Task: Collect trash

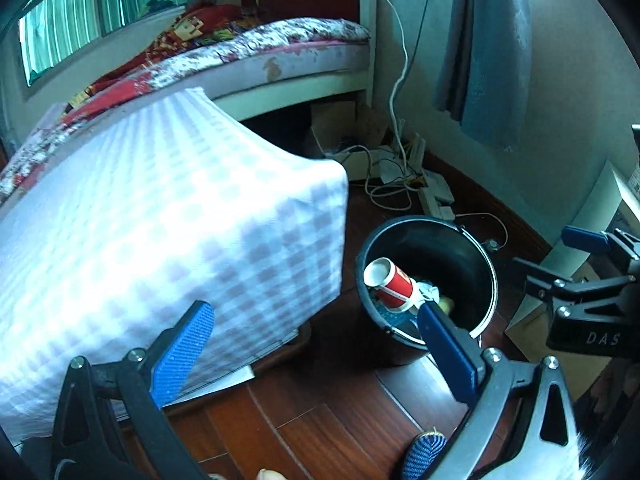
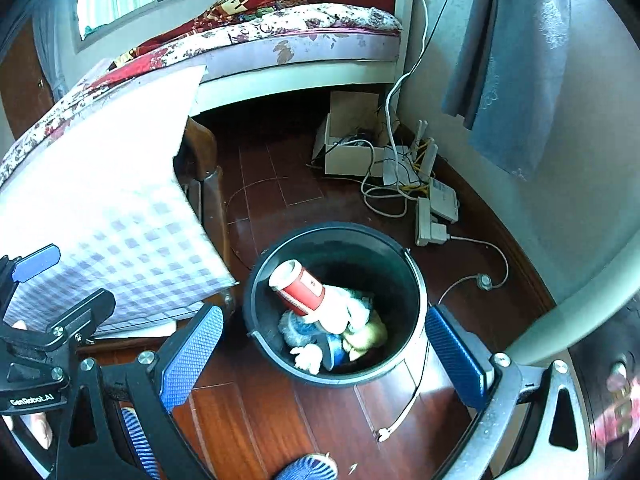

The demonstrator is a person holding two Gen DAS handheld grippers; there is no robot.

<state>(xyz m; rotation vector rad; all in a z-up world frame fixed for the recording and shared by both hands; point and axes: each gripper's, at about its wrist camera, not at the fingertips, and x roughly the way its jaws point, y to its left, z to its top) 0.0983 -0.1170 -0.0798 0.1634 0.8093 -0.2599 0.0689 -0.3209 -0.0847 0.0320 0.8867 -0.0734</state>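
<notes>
A black trash bucket [image 2: 256, 304] stands on the dark wooden floor; it also shows in the left wrist view [image 1: 486, 276]. Inside lies a red and white paper cup [image 2: 300, 288] [image 1: 390, 282] on its side, on top of crumpled white tissue [image 2: 348, 308] and other scraps. My right gripper [image 2: 324, 354] is open and empty, directly above the bucket's near rim. My left gripper [image 1: 316, 340] is open and empty, to the left of the bucket beside the table. The right gripper also shows at the right edge of the left wrist view [image 1: 560, 268].
A table with a white and purple checked cloth [image 1: 160, 220] [image 2: 112, 200] stands left of the bucket. Behind is a bed [image 2: 300, 28]. A power strip, cables and a white box [image 2: 348, 152] lie on the floor by the wall. A blue curtain [image 2: 516, 60] hangs at the right.
</notes>
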